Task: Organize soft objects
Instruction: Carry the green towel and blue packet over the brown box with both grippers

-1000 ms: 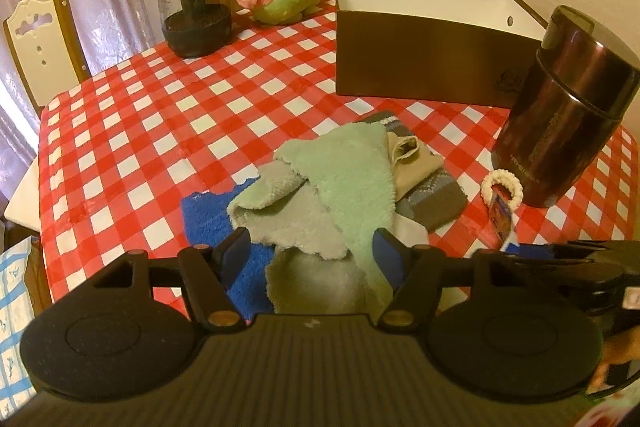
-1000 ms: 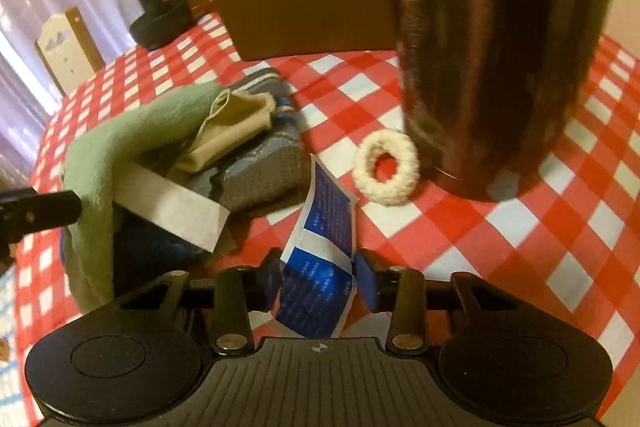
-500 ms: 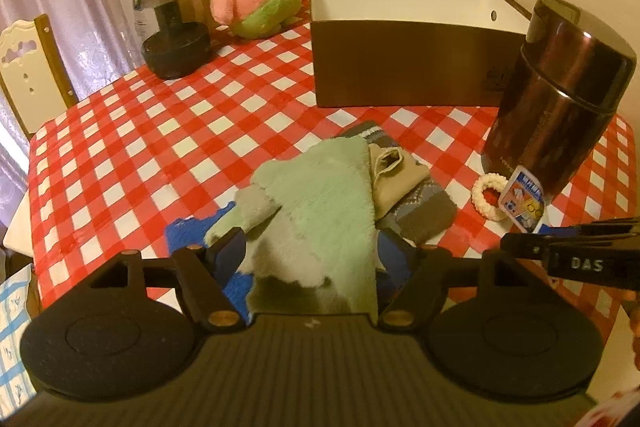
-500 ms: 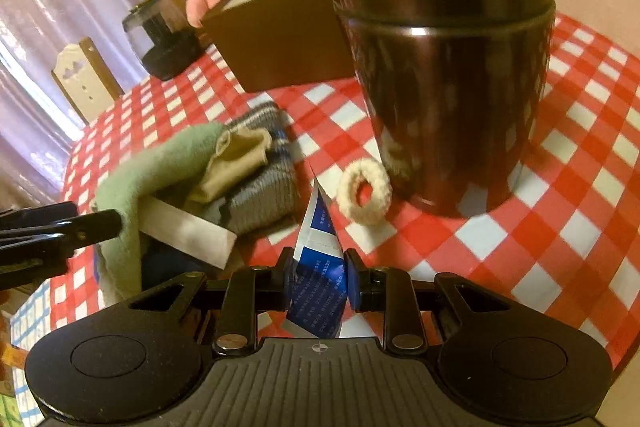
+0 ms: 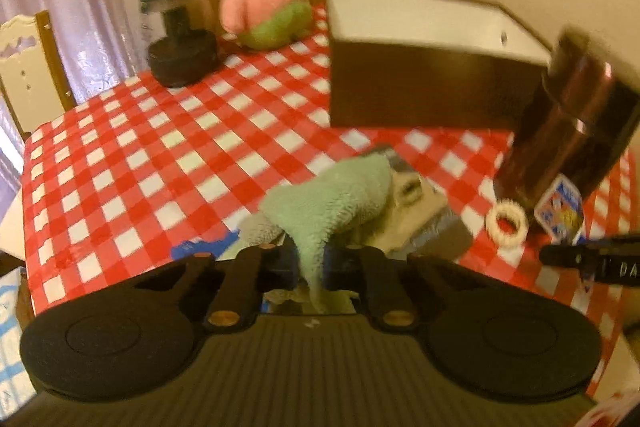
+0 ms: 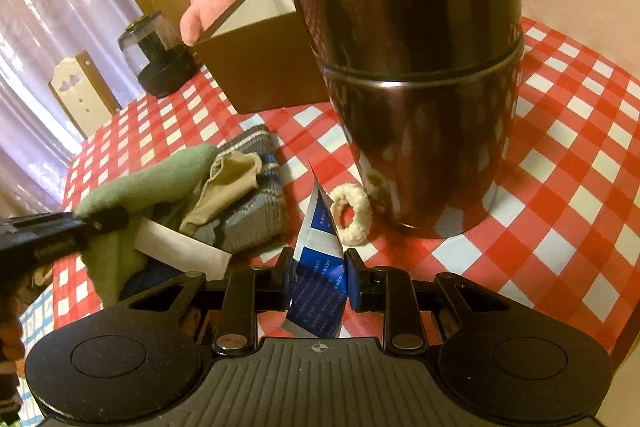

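Observation:
A pile of soft things lies on the red-checked table (image 5: 160,167). In it are a green cloth (image 5: 332,199), a beige sock (image 6: 228,183), a grey-blue knitted sock (image 6: 248,223) and a blue cloth (image 5: 200,247). My left gripper (image 5: 310,267) sits at the pile's near edge. Its jaws are closing and pinch a fold of the green cloth, pulled up into a peak. My right gripper (image 6: 318,275) is shut on a blue-and-white packet (image 6: 318,239) held off the table. A white scrunchie (image 6: 352,213) lies just beyond it.
A tall dark metal canister (image 6: 420,87) stands close behind the scrunchie. An open brown box (image 5: 420,87) sits at the back, with a pink plush (image 5: 260,11) and a dark jar (image 5: 180,39) to its left. A chair (image 5: 24,59) stands at the left edge.
My left gripper's jaws went from wide open around the green cloth to pinched on it, gathering it into a peak. My right gripper tightened on the packet and rose with it.

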The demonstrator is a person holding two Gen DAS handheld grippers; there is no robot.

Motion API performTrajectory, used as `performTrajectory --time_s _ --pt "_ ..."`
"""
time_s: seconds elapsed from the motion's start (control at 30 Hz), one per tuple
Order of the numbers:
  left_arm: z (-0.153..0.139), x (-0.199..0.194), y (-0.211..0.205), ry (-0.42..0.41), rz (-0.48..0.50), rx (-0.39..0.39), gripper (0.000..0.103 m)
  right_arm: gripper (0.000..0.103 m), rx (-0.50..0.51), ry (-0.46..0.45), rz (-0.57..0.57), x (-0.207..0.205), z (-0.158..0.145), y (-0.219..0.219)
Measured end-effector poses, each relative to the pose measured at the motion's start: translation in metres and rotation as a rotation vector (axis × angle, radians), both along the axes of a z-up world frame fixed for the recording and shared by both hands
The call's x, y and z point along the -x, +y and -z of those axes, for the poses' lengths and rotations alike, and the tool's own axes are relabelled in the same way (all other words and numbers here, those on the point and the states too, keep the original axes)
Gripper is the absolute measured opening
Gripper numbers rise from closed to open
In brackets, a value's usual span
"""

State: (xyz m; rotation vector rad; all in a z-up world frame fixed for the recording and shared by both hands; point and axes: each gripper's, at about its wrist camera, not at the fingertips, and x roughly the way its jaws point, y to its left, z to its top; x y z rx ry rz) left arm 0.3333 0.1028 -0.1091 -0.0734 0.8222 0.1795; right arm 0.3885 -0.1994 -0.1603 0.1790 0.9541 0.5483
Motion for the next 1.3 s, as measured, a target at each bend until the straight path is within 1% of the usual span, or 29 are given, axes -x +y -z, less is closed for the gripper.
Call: performTrajectory --time_s 0.1,0.23,0.3,0.5,0.73,0.9,1.03,1.17,1.3 --pt "-0.019 0.010 0.018 -0.054 -0.030 0.042 0.008 0.026 -0.008 -0.014 -0.012 0.003 -0.007 0.000" --pt "-0.047 0.026 0.033 -0.129 -0.057 0.045 0.008 0.026 -0.026 -0.034 -0.036 0.007 -0.018 0.002" --pt "-0.059 0.035 0.039 -0.165 -0.066 0.062 0.008 0.026 -0.035 -0.043 -0.045 0.010 -0.024 0.002" --pt "-0.086 0.060 0.044 -0.235 -0.066 0.115 0.008 0.026 -0.057 -0.058 -0.055 0.020 -0.038 -0.002" --pt "-0.098 0.075 0.031 -0.267 -0.009 0.154 0.008 0.026 -0.067 -0.081 -0.015 0.035 -0.052 -0.023" --pt "-0.099 0.073 0.015 -0.272 0.057 0.161 0.008 0.026 -0.057 -0.098 0.053 0.048 -0.058 -0.049" --pt "-0.100 0.068 0.001 -0.267 0.087 0.165 0.008 0.026 -0.051 -0.092 0.106 0.053 -0.060 -0.072" --pt "-0.102 0.054 -0.013 -0.266 0.107 0.162 0.008 0.026 -0.046 -0.091 0.155 0.047 -0.065 -0.099" --pt "-0.105 0.032 -0.027 -0.264 0.097 0.156 0.008 0.026 -0.041 -0.125 0.183 0.024 -0.074 -0.125"
